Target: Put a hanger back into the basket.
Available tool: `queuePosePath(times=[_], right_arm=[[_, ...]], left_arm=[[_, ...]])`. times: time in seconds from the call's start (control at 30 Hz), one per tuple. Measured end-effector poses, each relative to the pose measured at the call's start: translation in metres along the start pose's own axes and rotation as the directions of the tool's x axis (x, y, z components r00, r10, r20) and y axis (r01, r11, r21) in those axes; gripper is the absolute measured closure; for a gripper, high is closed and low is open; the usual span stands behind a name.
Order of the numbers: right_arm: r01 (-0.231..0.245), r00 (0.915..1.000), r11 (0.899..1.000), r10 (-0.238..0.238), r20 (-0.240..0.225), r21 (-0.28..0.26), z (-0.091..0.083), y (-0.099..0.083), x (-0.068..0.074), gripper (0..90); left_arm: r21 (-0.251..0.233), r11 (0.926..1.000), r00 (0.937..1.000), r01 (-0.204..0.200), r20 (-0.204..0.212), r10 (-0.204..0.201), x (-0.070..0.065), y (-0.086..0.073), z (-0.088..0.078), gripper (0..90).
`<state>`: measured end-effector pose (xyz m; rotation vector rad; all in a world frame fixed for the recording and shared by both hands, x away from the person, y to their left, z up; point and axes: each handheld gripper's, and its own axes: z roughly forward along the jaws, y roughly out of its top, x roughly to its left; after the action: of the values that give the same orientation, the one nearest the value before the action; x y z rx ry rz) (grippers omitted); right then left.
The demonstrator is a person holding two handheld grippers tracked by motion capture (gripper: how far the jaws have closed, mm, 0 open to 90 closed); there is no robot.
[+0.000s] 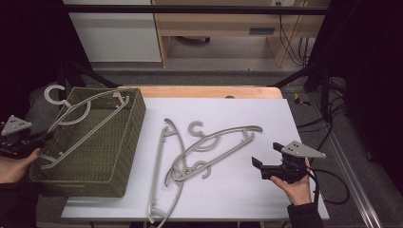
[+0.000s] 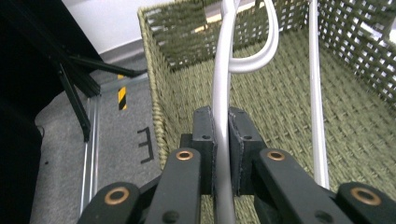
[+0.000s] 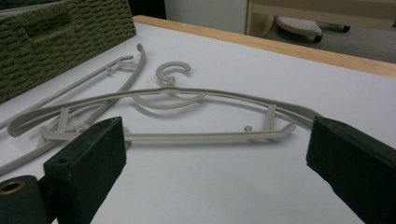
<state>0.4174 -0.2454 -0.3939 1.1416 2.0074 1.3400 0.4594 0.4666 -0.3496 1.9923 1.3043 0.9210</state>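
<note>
Hanger [image 1: 81, 124] lies slantwise across the basket [image 1: 124, 156], its hook [image 1: 53, 92] poking out past the far left corner, its near end pinched between the pressed-together pads of the left gripper [image 2: 222, 140]. The right gripper [image 1: 266, 157] hangs with jaws spread wide over the sheet [image 1: 285, 123], facing the loose hangers [image 1: 209, 147]. If let go like this, I'd say the hanger could stay propped on the rim, its hook outside, and tip out; the pinch sits near the end, so it may swivel.
</note>
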Motion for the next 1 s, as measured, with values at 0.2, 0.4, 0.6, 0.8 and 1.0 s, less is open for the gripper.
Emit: queuePosePath(times=[0.2,0.4,0.6,0.8,1.0], right_arm=[[-0.004,1.0000,1.000,0.004,0.001,-0.002,-0.001,0.000,0.000,5.3],[-0.002,1.0000,1.000,0.002,0.004,-0.001,-0.001,0.000,0.000,5.2],[-0.002,1.0000,1.000,0.002,0.004,-0.002,-0.001,0.000,0.000,5.2],[-0.003,1.0000,1.000,0.003,0.006,-0.003,-0.003,0.000,-0.001,5.1],[-0.002,1.0000,1.000,0.002,0.006,-0.002,-0.003,0.000,-0.001,5.1]], left_arm=[[0.050,0.9987,0.9999,-0.010,0.001,0.010,-0.010,-0.004,0.009,82.5],[0.109,0.9937,0.9995,-0.027,-0.012,0.029,-0.018,-0.001,0.016,82.3],[0.174,0.9839,0.9991,-0.041,0.010,0.040,-0.024,0.002,0.024,81.9],[0.184,0.9826,0.9992,-0.023,0.036,0.017,-0.022,0.002,0.022,79.4],[0.163,0.9863,0.9988,-0.026,0.046,0.018,-0.022,0.003,0.011,78.9]])
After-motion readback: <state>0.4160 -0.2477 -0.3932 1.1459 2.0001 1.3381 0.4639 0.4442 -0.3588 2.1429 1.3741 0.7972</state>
